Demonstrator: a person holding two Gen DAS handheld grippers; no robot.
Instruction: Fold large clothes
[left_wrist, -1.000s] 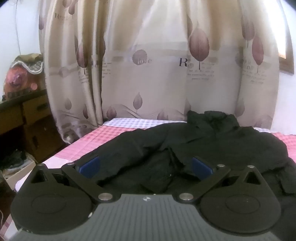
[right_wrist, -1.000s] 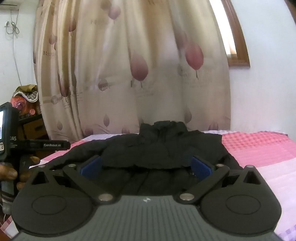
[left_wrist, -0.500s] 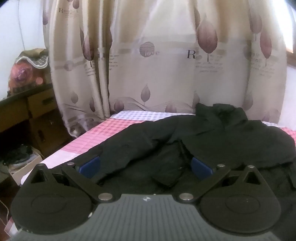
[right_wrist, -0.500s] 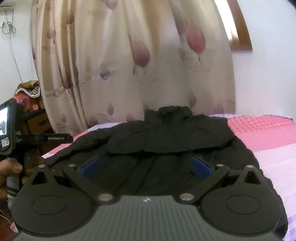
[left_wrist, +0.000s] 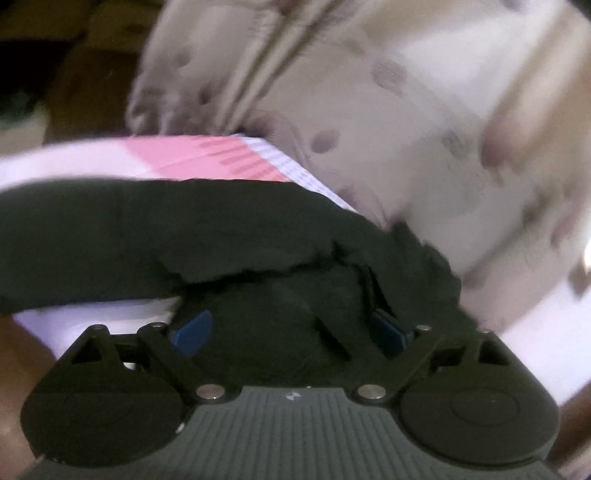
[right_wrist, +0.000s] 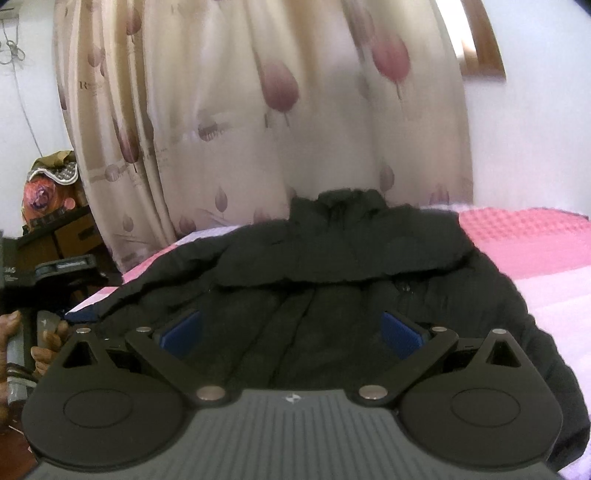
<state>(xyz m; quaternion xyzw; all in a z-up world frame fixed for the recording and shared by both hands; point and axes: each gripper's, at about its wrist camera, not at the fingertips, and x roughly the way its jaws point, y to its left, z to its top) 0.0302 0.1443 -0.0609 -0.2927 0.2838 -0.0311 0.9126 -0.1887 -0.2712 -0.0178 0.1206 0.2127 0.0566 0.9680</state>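
Note:
A large black jacket (right_wrist: 351, 251) lies spread on the bed, collar toward the curtain. My right gripper (right_wrist: 291, 334) hovers open above the jacket's lower front, blue pads wide apart with nothing gripped. The left wrist view is blurred and tilted. There my left gripper (left_wrist: 290, 328) is down at the black jacket (left_wrist: 184, 229) near its left sleeve. A bunch of its fabric lies between the blue pads. Its jaws are closing, still wide, and I see no firm pinch.
The bed (right_wrist: 535, 240) has a pink and white checked cover. A flowered curtain (right_wrist: 258, 129) hangs behind it. At the left stands a wooden cabinet (right_wrist: 55, 236) with clutter on top. A person's hand (right_wrist: 44, 343) holds the left gripper's handle at the bed's left edge.
The left gripper dropped toward the jacket and rolled, so its view now tilts and blurs, with fabric between its pads. The right gripper stayed nearly still over the jacket.

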